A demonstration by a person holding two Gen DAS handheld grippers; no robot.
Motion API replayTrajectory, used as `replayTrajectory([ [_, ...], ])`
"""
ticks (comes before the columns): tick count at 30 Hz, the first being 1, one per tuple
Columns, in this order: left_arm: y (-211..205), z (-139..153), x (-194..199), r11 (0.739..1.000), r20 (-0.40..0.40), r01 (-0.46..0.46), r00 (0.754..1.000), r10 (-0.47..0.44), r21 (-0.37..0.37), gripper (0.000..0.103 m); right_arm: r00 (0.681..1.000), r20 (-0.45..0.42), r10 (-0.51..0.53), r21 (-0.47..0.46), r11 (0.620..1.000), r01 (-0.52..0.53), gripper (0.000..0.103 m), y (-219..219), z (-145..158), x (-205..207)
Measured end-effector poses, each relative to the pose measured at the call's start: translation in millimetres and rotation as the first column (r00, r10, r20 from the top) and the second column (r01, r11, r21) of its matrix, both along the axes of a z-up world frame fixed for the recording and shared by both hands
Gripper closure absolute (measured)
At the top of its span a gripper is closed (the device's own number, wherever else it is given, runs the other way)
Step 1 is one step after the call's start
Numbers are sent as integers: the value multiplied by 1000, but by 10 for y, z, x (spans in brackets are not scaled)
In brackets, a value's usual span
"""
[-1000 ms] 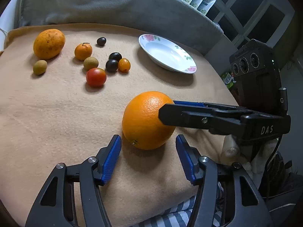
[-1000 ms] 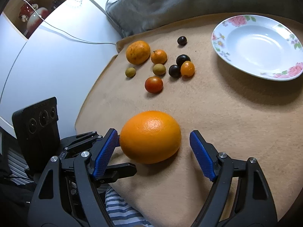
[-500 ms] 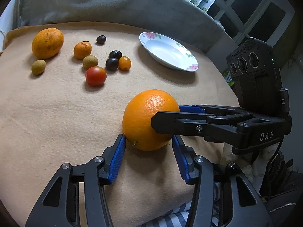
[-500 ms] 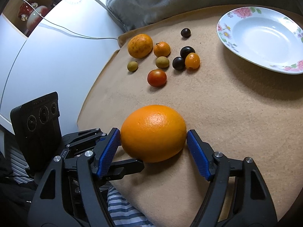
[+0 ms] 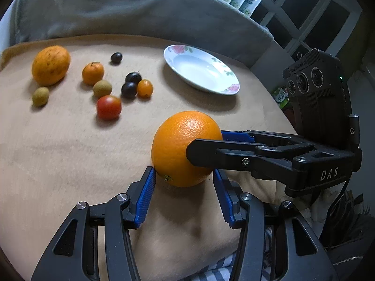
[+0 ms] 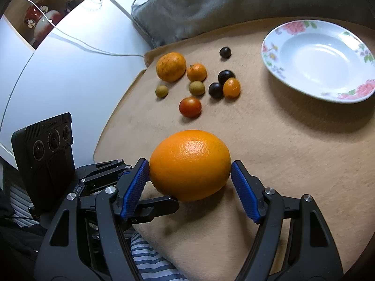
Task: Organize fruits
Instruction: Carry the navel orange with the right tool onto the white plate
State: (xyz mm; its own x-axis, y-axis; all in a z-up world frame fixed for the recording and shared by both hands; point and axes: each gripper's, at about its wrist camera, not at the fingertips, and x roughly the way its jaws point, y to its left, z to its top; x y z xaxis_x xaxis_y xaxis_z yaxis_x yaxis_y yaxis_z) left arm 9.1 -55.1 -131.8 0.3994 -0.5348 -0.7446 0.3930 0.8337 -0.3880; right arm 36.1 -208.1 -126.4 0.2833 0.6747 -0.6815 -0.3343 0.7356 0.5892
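Item: large round glossy orange [image 6: 189, 164], being clamped by right claw [image 6: 190, 182] and nipped low by narrower left claw [image 5: 184, 194]; advising one level, slow joint lift toward white floral-rimmed ceramic plate [image 6: 276, 70].

Big orange [image 5: 185, 147] sits on blanket [image 5: 70, 154], near edge, between both tongs: left tongs [image 5: 184, 194] in front, right tongs [image 6: 189, 183] crossing from the right. Plate [image 5: 201, 70] behind, to the right. Small fruit cluster [image 5: 112, 84] behind, to the left; tomato [image 5: 109, 107] nearest orange. Pillow [image 5: 117, 7] behind all.
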Motion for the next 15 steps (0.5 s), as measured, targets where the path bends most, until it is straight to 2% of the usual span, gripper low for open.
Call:
replayTrajectory([
  [15, -398, 190, 339, 998, 55, 63, 997, -62, -23, 53, 992, 61, -110, -2, 994, 111, 28, -451, 210, 195],
])
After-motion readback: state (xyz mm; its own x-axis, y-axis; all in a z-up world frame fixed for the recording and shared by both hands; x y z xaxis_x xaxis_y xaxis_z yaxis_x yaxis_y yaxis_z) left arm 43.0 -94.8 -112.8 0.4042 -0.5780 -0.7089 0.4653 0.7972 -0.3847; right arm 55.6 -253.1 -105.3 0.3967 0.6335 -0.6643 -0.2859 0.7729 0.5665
